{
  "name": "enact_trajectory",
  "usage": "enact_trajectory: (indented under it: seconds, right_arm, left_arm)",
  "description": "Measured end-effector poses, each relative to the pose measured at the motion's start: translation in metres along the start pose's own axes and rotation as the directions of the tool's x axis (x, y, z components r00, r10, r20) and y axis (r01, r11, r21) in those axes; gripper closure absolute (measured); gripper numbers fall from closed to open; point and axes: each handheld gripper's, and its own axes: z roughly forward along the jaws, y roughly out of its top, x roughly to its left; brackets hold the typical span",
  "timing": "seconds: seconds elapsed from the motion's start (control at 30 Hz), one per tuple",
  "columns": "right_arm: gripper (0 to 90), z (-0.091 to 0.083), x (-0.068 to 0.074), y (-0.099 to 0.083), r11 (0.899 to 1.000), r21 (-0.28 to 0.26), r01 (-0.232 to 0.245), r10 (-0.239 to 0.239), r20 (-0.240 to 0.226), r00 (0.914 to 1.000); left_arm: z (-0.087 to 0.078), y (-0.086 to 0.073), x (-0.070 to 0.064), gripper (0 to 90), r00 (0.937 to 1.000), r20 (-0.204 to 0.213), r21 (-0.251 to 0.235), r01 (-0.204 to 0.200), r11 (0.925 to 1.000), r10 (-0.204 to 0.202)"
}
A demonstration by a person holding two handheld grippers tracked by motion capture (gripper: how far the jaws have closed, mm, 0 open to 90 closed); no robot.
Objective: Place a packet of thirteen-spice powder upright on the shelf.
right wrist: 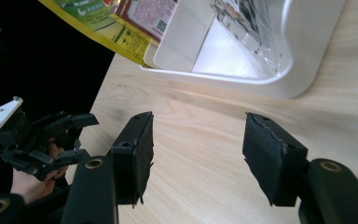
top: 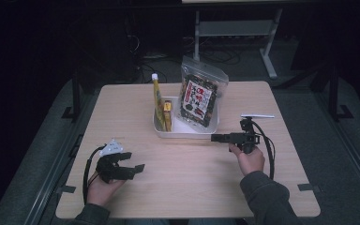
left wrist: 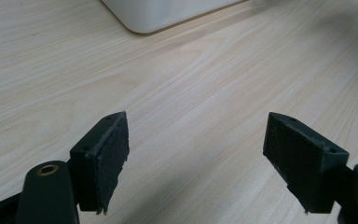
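A white tray stands at the middle back of the wooden table. In it lean a tall yellow packet, a small yellow box and a clear bag of dark snacks with a red-and-white label. My left gripper rests open at the front left, with nothing between its pads. Just right of the tray's front corner, my right gripper is turned on its side and points left. Its jaws stand open and empty, before the tray wall.
The left gripper and the hand holding it lie beyond the right jaws. The tray's corner lies ahead of the left jaws. Bare wood spans the table's front half. Dark floor and a desk frame lie behind.
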Motion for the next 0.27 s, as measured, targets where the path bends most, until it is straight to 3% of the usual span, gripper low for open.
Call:
enact_trajectory:
  seconds: [0.27]
  right_arm:
    - [39.7, -0.003, -0.0071, -0.0098, 1.0, 0.009, 0.0, 0.0, 0.016, 0.9999]
  left_arm:
    - [-0.0004, 0.0009, 0.0, 21.1, 1.0, 0.004, -0.005, 0.006, 1.0, -0.006]
